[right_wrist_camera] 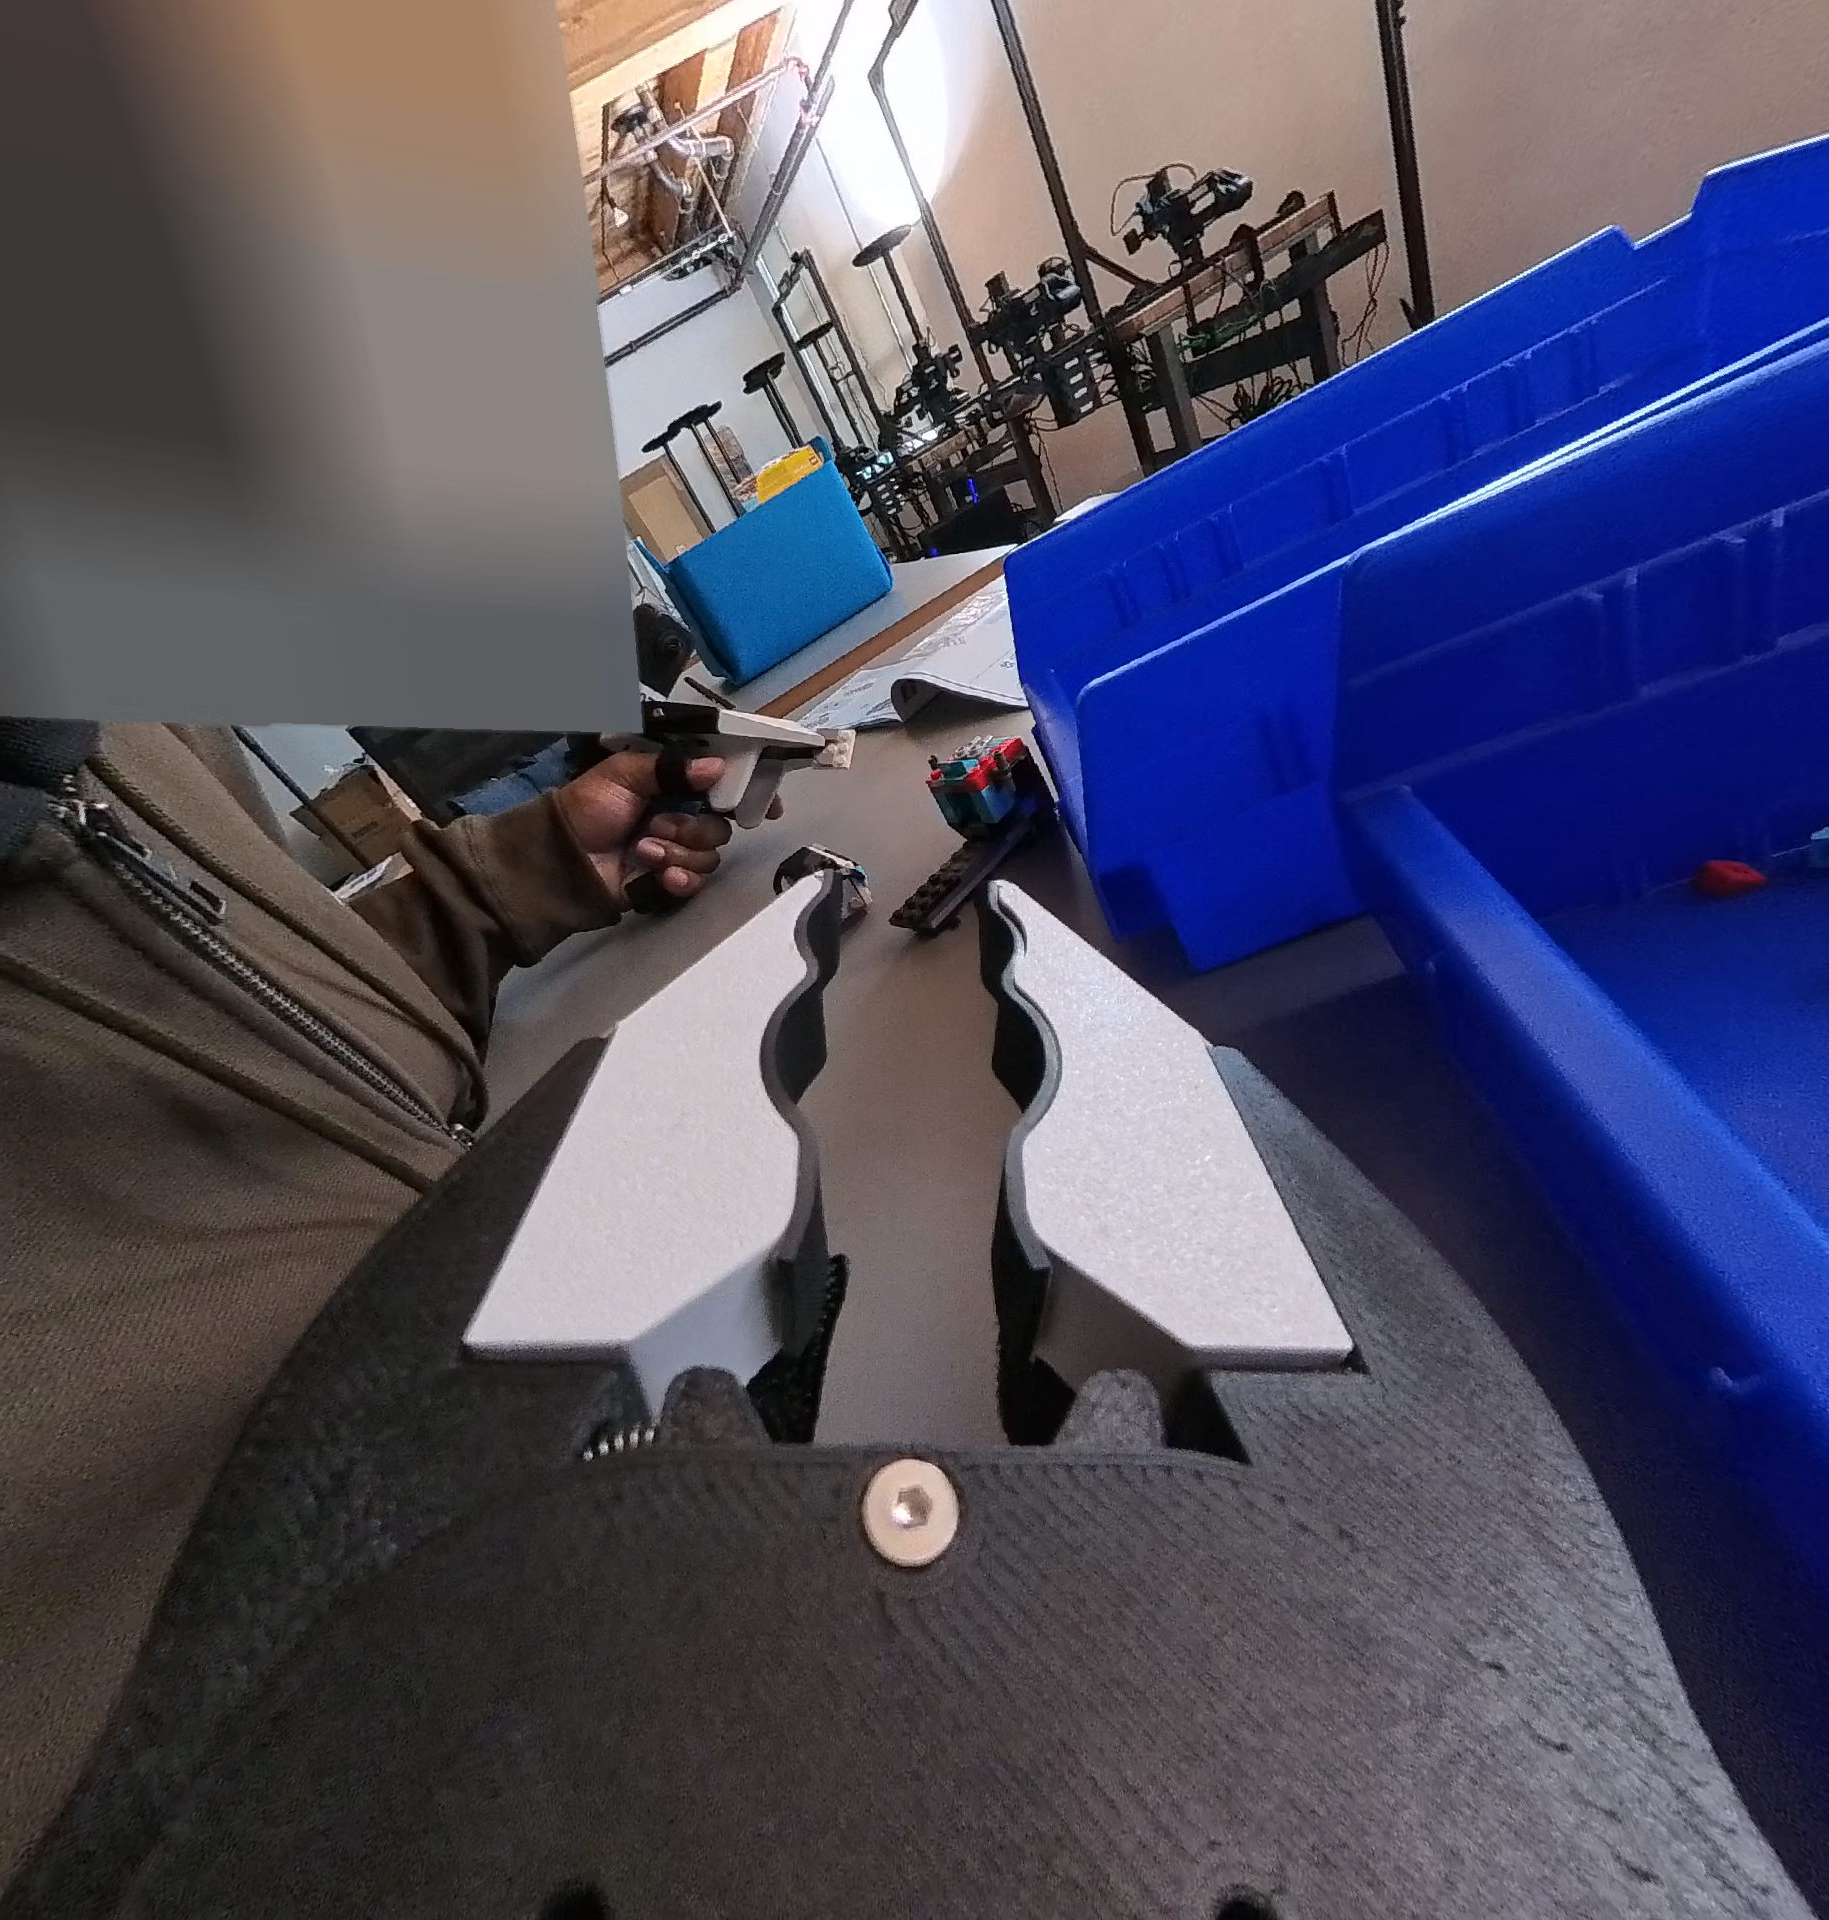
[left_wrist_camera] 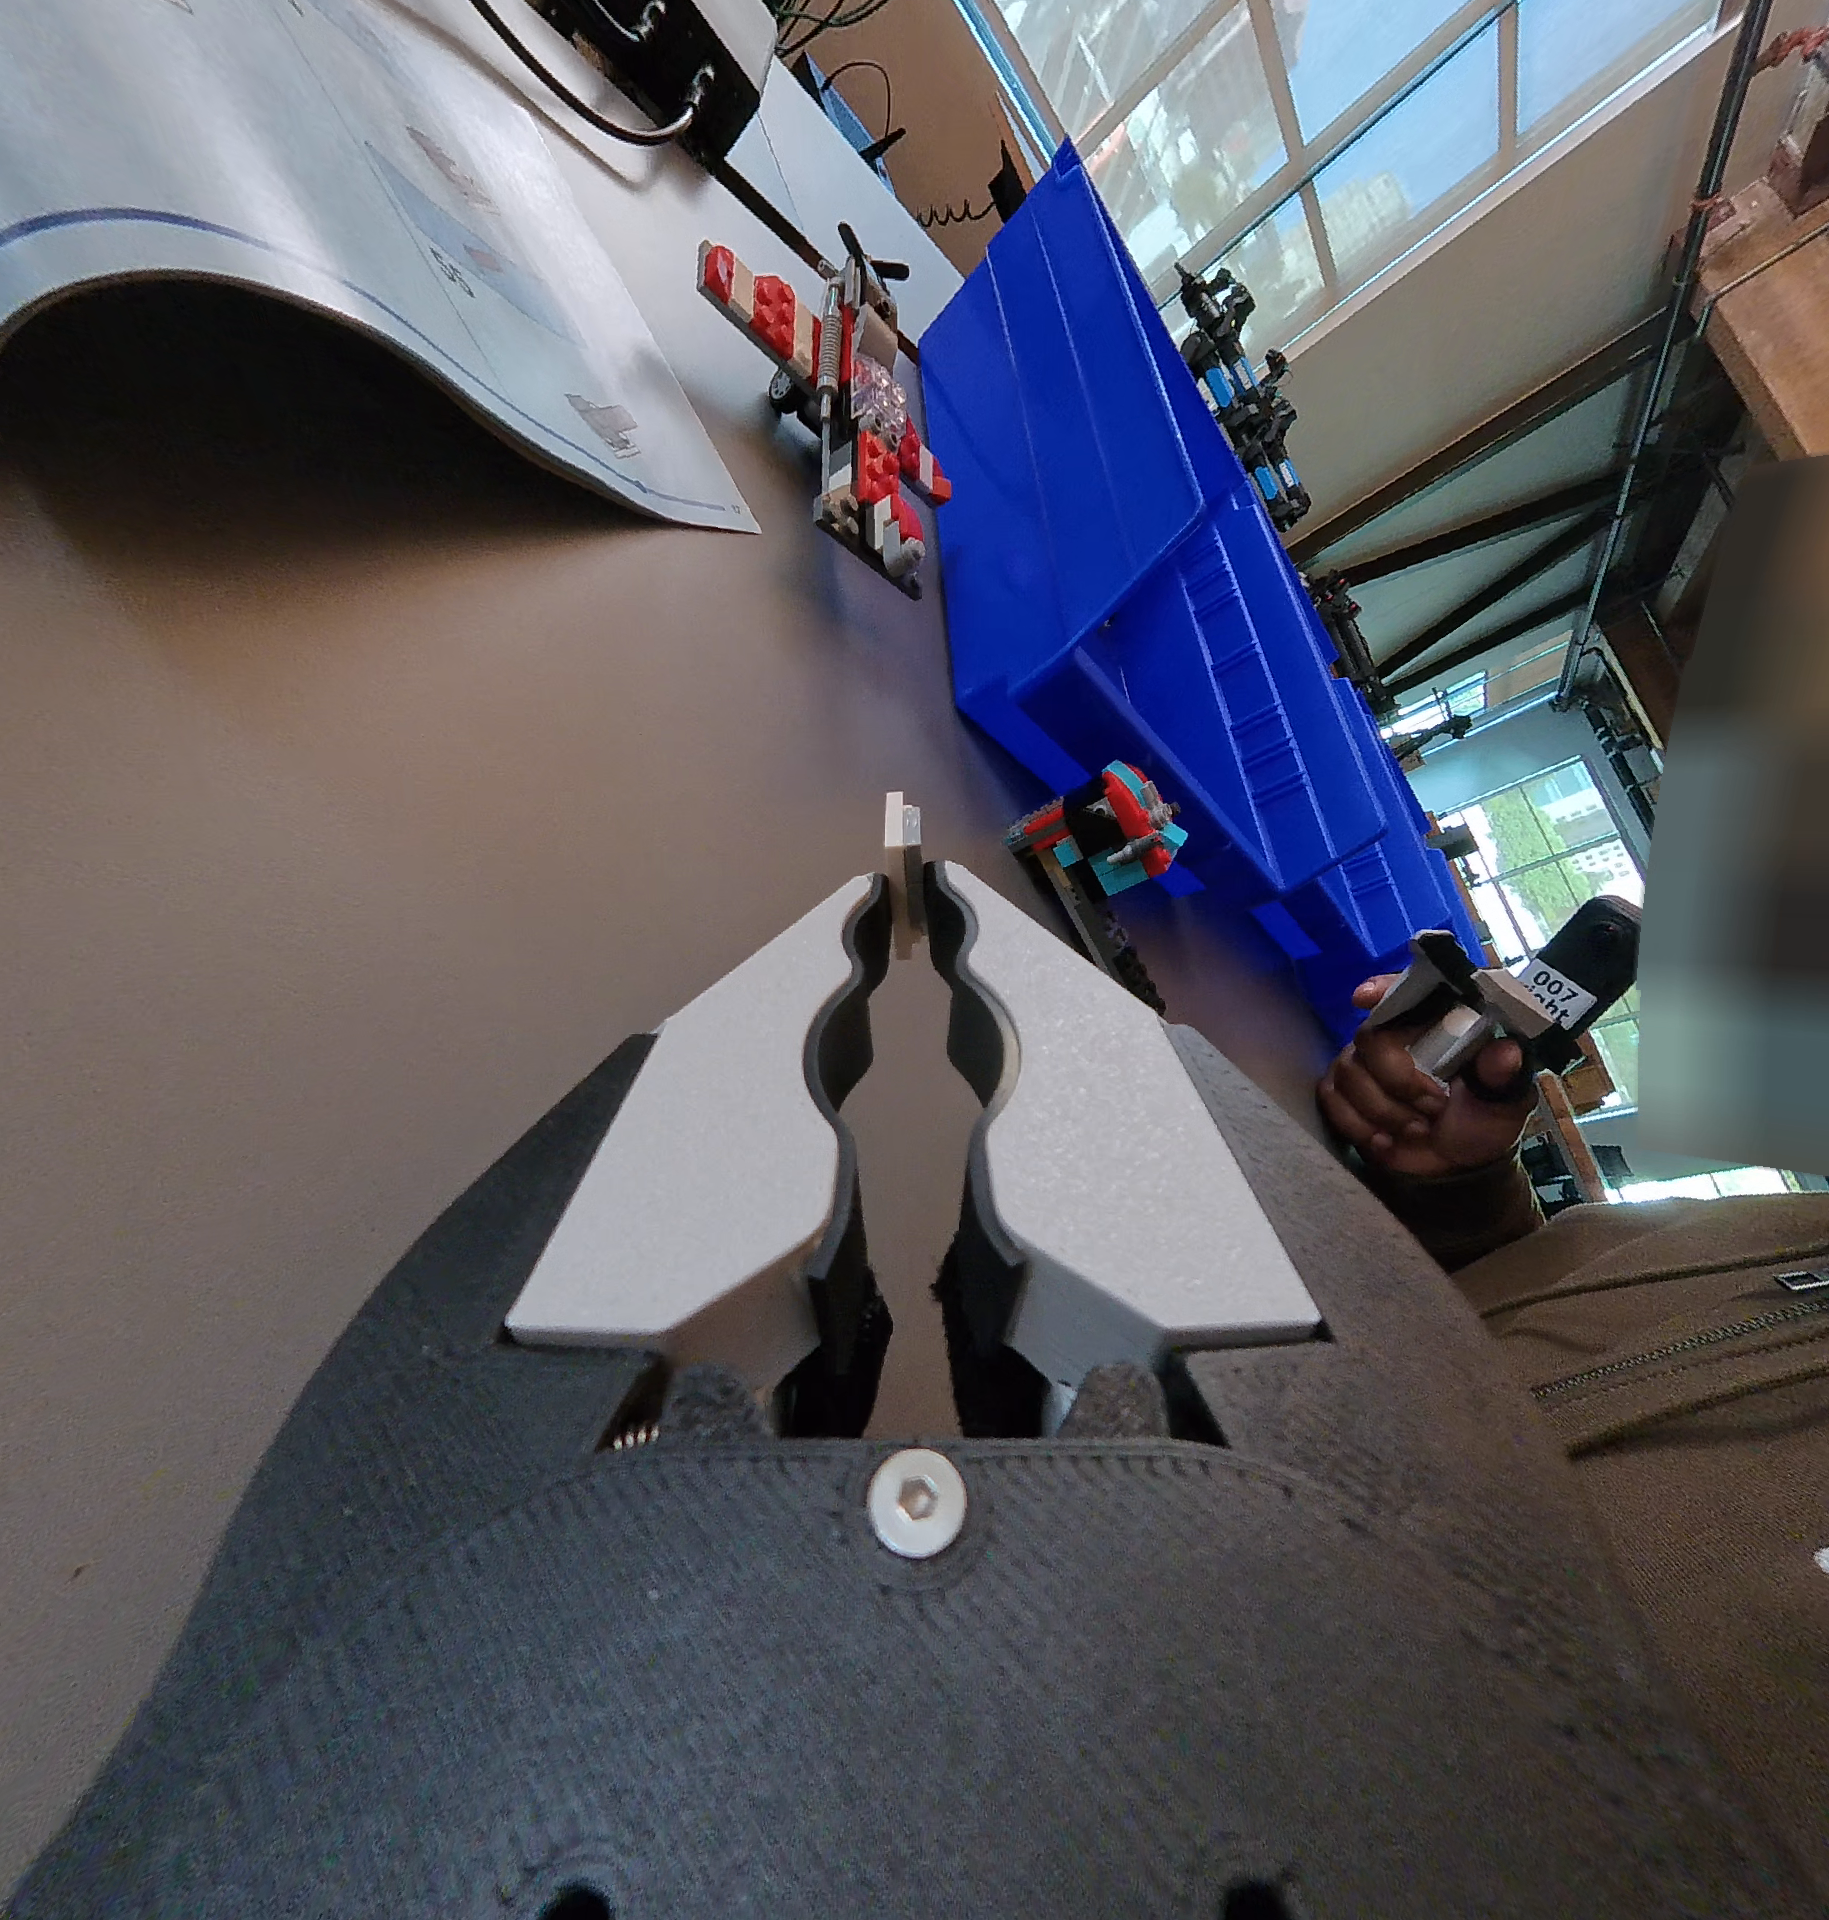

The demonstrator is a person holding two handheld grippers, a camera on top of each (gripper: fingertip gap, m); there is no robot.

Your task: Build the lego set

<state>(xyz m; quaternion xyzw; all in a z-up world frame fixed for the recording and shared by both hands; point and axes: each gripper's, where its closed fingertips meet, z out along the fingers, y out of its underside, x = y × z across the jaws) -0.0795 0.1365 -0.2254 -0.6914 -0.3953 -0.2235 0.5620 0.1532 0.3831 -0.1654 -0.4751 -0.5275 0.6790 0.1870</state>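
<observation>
Workshop setting: windows and camera stands are seen behind a grey-brown worktop (left_wrist_camera: 318, 831).

Left tongs (left_wrist_camera: 905, 899) are clenched on a thin white plate (left_wrist_camera: 902, 852), held edge-on, with a smaller grey piece stacked on one face. Both pads press against the stack, which juts past the tips, clear of the worktop. The same grip is seen from the right wrist view, where the left tongs (right_wrist_camera: 832, 746) are held in a hand (right_wrist_camera: 650, 821) above the worktop.

Right tongs (right_wrist_camera: 905, 904) are released, with bare worktop showing in the gap. A small dark part (right_wrist_camera: 837, 883) lies partly hidden behind the left-hand fingertip; a black studded strip (right_wrist_camera: 941, 883) lies just ahead of the gap. That strip is joined to a teal-and-red brick model (right_wrist_camera: 977, 795), which stands beside the blue bins (right_wrist_camera: 1305, 727).

A red-and-tan brick model (left_wrist_camera: 848, 405) is seen farther along the worktop, next to the bins (left_wrist_camera: 1097, 468). An open booklet (left_wrist_camera: 370, 260) lies curled nearby. A small red piece (right_wrist_camera: 1731, 876) lies inside the nearest bin.
</observation>
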